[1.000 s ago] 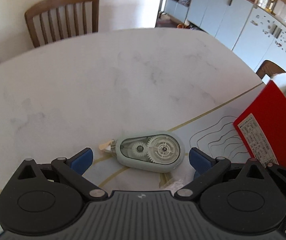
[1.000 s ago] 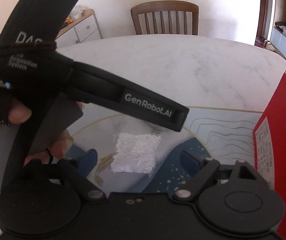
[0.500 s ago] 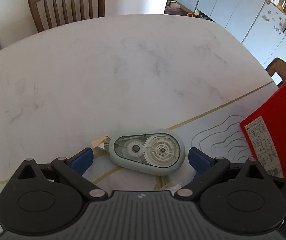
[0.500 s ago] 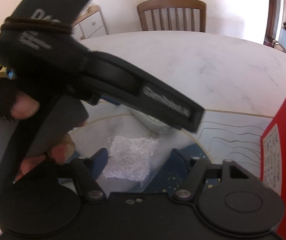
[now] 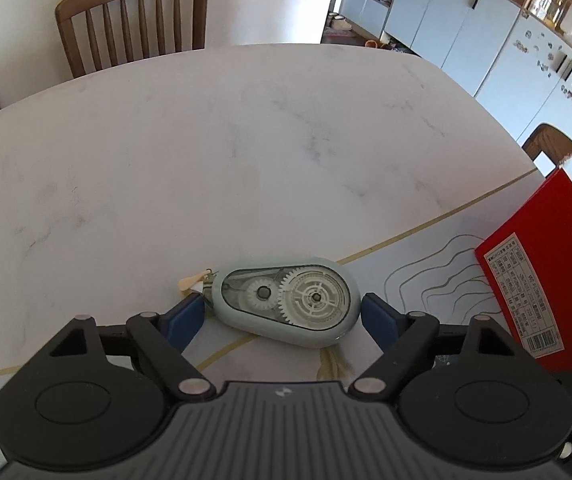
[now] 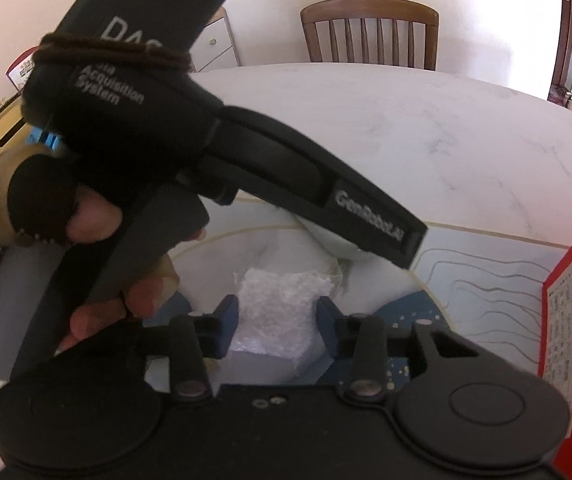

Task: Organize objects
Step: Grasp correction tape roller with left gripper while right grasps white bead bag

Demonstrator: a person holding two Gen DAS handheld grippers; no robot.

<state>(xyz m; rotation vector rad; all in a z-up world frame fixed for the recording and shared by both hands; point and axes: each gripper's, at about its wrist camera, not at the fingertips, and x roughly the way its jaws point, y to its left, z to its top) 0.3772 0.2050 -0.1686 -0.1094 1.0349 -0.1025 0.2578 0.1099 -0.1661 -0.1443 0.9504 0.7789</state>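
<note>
Bright daylight, soft shadows, fisheye edge warp, slight blur.

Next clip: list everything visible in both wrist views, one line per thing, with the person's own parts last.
correction tape dispenser: one, pale green, on the table between the left pads
bubble-wrap packet: one, white, between the right pads
box: one, red, right side of the table
table: one, white marble
chairs: two, brown wood, far side and right
cabinets: white, background
left hand-held gripper: black, blue pads, closing, not touching
right hand-held gripper: black, closing around the packet
hand: one, black fingerless glove, holding the left handle
</note>
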